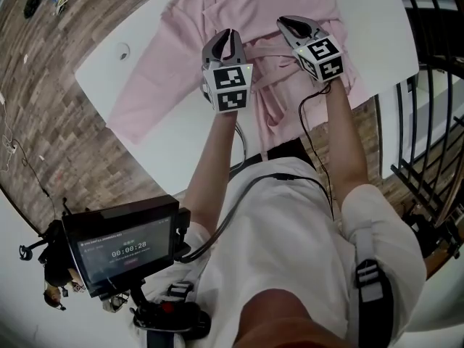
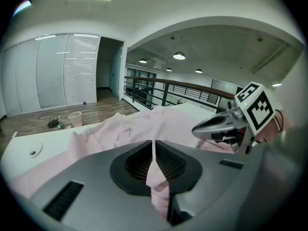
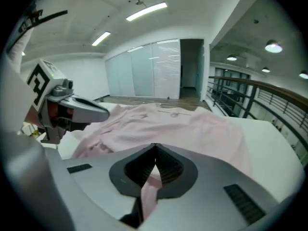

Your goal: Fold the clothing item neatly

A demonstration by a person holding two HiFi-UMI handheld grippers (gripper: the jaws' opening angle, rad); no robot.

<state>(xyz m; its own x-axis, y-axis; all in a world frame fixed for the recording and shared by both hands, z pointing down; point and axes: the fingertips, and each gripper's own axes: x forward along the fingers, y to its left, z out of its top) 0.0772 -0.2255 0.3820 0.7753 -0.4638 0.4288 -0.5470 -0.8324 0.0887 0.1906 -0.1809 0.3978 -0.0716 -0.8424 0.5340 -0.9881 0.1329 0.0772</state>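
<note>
Pink woven cloth, thin and limp by the look. The garment (image 1: 239, 13) lies spread across the white bench (image 1: 170, 133), collar end apparently on the far side, one sleeve out to the left, near part drooping over the bench edge toward the person.

Left gripper (image 2: 154, 153): fingers (image 2: 171, 163) pinched shut on a thin fold of the pink cloth. Right gripper (image 3: 153, 170): fingers nearly together, clamped on a slightly thicker fold. Both pinch points sit side by side near the garment's middle, with cloth bunched and ridged between them.

Handling, my read:
- Light, with no stiffness. It drapes from any grip point, so a single pinch only lifts a peak.
- Needs two grips well apart on the same edge, held taut, or the fold line wanders.
- Not fragile.
- Cloth and bench both look smooth, so lower layers will likely slide when the top is pulled.
- Best holds are hem corners, shoulder seams and cuffs. Doubled seams give the fingers more to bite than single ply.
</note>
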